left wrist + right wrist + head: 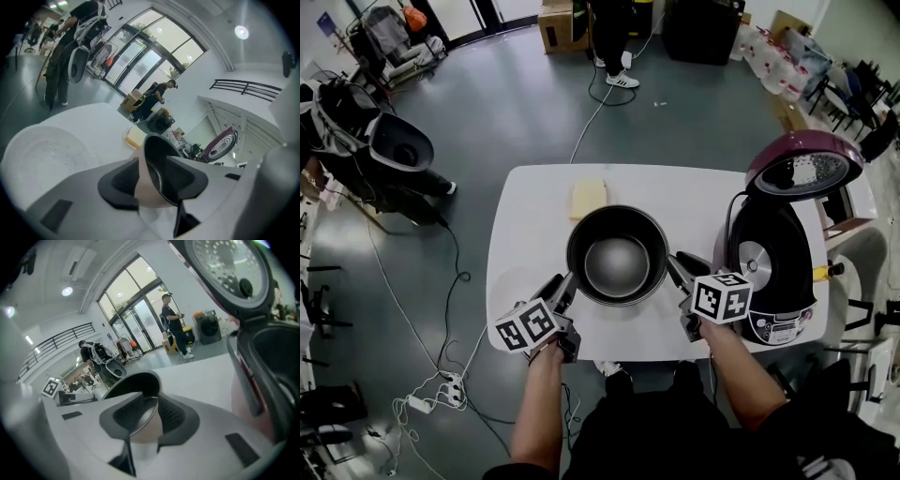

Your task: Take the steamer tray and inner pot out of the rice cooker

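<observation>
The dark inner pot [617, 255] stands on the white table [534, 197], left of the open rice cooker [769, 272]. My left gripper [567, 284] is at the pot's near-left rim. In the left gripper view the rim [157, 154] runs between the jaws of my left gripper [154, 173], which stand a little apart from it. My right gripper [677, 262] is at the pot's right rim. In the right gripper view my right gripper [143, 413] has both pads against the rim [138, 380]. A white round steamer tray [42, 154] lies on the table left of the pot.
The cooker's purple lid [806, 164] stands up, its bowl [272, 362] close on my right. A yellow cloth [589, 197] lies behind the pot. Cables and a power strip [431, 398] lie on the floor at the left. People stand farther off.
</observation>
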Tool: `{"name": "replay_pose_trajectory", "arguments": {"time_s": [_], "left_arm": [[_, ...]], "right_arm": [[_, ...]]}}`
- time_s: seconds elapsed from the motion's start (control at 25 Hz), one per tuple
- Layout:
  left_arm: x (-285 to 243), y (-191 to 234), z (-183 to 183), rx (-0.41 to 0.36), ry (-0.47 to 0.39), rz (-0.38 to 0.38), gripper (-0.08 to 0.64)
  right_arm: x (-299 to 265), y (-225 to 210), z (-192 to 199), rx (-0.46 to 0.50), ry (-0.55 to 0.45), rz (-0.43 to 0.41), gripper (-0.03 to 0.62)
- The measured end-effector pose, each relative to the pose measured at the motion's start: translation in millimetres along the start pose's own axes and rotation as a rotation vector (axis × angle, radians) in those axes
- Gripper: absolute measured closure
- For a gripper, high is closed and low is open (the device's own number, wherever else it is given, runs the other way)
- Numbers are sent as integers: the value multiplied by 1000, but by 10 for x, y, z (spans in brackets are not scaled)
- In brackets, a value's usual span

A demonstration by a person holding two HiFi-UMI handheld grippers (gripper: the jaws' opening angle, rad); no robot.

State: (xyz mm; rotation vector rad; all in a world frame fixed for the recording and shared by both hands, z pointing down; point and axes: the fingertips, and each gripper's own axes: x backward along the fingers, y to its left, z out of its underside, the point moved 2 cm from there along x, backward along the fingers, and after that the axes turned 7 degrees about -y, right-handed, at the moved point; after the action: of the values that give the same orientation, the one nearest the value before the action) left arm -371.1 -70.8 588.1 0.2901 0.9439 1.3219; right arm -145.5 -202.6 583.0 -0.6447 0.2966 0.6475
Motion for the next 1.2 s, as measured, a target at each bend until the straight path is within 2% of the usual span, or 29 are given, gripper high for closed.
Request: {"name": "replay_pose_trajectory", "arguments": {"time_s": [0.12,0.32,0.48,0.56,0.64,0.72,0.84,1.0,1.2], "left_arm": [[211,-216,-272,-120,-84,-10,370],[616,-769,-731,-411,-285,-43,385],[823,-1136,-882,-509,-389,-49,474],[920,-1303,-924,-562,-431,-61,548],[1001,-1470,-936,-613,-456,-62,565],[1054,-1613,-917,-651,-463,-49,565],[1086,-1763,-822,-681,-467,-23,565],[1048,-1864,-650,-658,-462,9,565],[1040,-1983,-602,-657,-471,24,565]], "right_arm": [[206,223,-312,156,-95,-19,509],[648,747,-855,398,-293,-62,509],[1014,1101,-1191,573,-425,-71,520],[1186,1215,-1316,619,-473,-79,537],[1333,1282,-1401,639,-498,-88,560],[1441,1316,-1450,654,-512,-96,592],[1549,1307,-1471,669,-532,-100,594],[1668,1241,-1443,667,-545,-99,594],[1750,1212,-1457,667,-555,-95,594]]}}
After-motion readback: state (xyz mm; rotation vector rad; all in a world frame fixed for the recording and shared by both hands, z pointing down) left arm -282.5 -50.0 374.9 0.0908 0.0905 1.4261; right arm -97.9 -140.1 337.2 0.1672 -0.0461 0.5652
